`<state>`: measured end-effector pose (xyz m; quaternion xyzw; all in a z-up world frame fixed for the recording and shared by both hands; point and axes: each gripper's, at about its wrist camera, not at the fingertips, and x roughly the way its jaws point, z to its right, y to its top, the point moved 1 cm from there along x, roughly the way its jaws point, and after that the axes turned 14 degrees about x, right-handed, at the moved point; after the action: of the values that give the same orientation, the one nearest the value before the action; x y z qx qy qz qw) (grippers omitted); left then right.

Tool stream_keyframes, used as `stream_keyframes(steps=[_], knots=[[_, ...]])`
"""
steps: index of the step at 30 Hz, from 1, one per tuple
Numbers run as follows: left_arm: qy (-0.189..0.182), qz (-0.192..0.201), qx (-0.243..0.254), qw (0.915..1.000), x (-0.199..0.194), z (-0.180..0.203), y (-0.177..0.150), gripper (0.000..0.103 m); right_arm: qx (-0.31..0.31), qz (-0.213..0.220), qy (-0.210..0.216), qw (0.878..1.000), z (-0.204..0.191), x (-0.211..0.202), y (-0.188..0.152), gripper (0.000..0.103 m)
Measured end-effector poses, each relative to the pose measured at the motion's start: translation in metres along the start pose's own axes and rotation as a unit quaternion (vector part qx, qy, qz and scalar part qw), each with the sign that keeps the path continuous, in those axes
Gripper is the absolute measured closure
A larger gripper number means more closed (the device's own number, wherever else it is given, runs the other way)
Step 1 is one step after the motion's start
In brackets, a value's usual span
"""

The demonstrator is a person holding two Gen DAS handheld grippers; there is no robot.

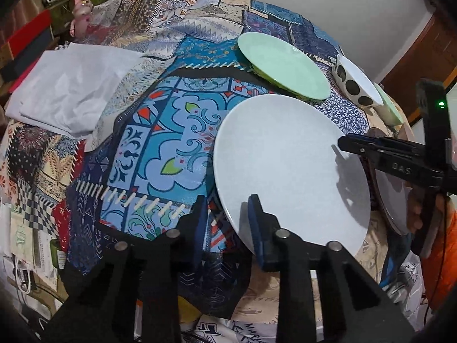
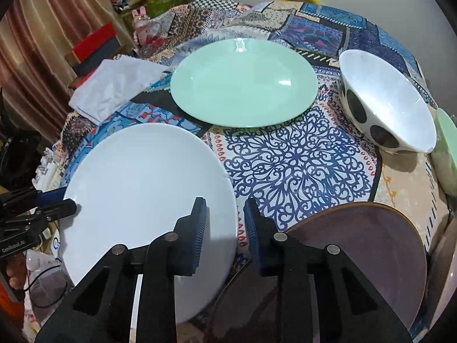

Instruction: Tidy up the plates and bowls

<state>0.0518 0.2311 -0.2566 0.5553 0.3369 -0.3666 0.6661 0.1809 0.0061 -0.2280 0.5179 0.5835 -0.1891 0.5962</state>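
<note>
Both grippers, left (image 1: 228, 223) and right (image 2: 225, 223), jaws apart, straddle the flat-lying white plate's (image 2: 148, 188) rim.

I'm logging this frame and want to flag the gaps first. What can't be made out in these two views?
- Green bowl: cut off by the right wrist view's edge; in the left wrist view the spotted bowl hides most of it.
- Brown plate: its near part sits behind the right tongs.
- White plate: whether the left tongs, jaws apart at its rim, touch it is unclear.
- Clutter behind the table: too blurred to identify.
</note>
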Motion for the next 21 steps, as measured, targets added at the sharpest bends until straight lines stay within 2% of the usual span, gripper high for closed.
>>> stream_keyframes(steps=[2, 8, 17, 21], knots=[[-0.007, 0.0, 0.0, 1.0, 0.0, 0.001, -0.001, 0.078, 0.0, -0.007, 0.001, 1.0, -0.001, 0.004, 0.0, 0.082], [-0.013, -0.001, 0.0, 0.9999, 0.0, 0.0, -0.001, 0.08, 0.003, -0.004, 0.0, 1.0, -0.004, 0.003, 0.0, 0.082], [0.002, -0.011, -0.027, 0.9996, -0.001, -0.02, -0.003, 0.081, 0.008, -0.015, 0.035, 0.999, -0.017, -0.001, -0.012, 0.082], [-0.002, -0.017, -0.035, 0.9992, -0.003, -0.026, -0.01, 0.081, 0.012, -0.017, 0.043, 0.999, -0.021, 0.0, -0.018, 0.082]])
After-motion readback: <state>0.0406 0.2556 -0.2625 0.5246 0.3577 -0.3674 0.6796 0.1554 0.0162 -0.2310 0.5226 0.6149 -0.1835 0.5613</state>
